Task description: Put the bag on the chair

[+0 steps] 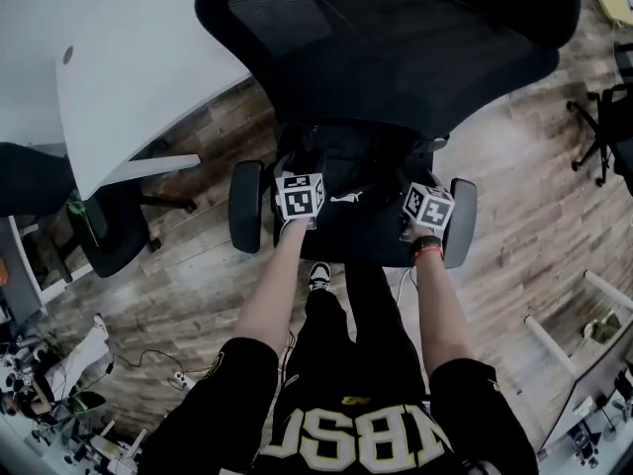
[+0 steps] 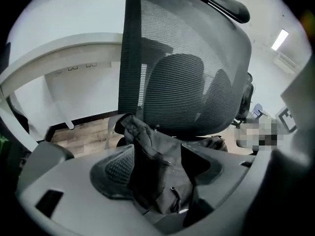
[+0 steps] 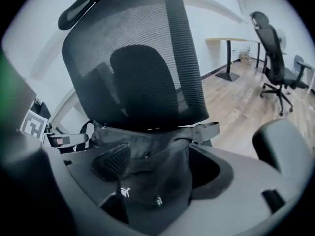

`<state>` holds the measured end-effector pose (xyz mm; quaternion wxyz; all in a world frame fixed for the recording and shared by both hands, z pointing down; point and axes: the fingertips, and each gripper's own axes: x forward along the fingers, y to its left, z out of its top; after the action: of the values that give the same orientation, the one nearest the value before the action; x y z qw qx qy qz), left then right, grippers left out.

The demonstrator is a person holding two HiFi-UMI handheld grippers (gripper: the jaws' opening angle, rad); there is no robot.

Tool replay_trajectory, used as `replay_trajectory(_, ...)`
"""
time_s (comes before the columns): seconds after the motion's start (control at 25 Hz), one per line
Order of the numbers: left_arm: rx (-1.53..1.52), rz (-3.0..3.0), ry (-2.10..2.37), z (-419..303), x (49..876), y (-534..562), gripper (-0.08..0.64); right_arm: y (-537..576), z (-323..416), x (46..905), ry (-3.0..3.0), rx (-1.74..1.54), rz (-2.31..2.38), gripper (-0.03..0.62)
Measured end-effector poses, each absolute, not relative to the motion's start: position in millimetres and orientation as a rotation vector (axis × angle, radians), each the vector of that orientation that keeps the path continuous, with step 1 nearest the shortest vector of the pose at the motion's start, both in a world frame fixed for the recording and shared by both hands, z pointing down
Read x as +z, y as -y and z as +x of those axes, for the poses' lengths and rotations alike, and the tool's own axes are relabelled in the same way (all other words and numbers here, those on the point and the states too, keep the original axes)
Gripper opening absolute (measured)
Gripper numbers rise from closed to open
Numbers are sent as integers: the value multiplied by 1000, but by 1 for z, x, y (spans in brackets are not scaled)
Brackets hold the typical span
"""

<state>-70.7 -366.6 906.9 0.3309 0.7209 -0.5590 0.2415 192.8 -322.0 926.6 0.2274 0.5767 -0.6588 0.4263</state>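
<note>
A black bag with a small white logo lies on the seat of a black mesh office chair, against the foot of its backrest. My left gripper is at the bag's left side, my right gripper at its right side. In the left gripper view the jaws stand wide apart with crumpled bag fabric loose between them. In the right gripper view the jaws stand wide too, with the bag's logo side lying between them. Both grippers are open.
The chair's armrests flank my hands. A white desk stands at the left with another dark chair beside it. More office chairs stand on the wooden floor at the right. Cables and clutter lie at the lower left.
</note>
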Motion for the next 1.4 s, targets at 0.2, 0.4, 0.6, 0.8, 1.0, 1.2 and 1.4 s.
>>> replay_trajectory(0.2,632,1935,1465,-63,864,356,305,321,171,893,1899,1148,1571,359)
replay_trajectory(0.4,558,1971,1492,-63,809,352,305,328,171,827,1962,1114,1667,307)
replay_trajectory(0.6,507,2056,1541,-70,748,352,305,325,170,782,1988,1018,1674,304)
replay_trajectory(0.8,467,2113,1576,-76,694,345,305,320,161,735,2017,870,1645,308)
replay_trajectory(1.0,398,2193,1607,-78,638,341,305,323,147,677,2089,753,1687,298)
replay_trajectory(1.2,340,2275,1624,-78,594,331,304,317,127,619,2181,675,1740,286)
replay_trajectory(1.4,268,2325,1627,-84,554,325,295,313,106,560,2280,543,1749,258)
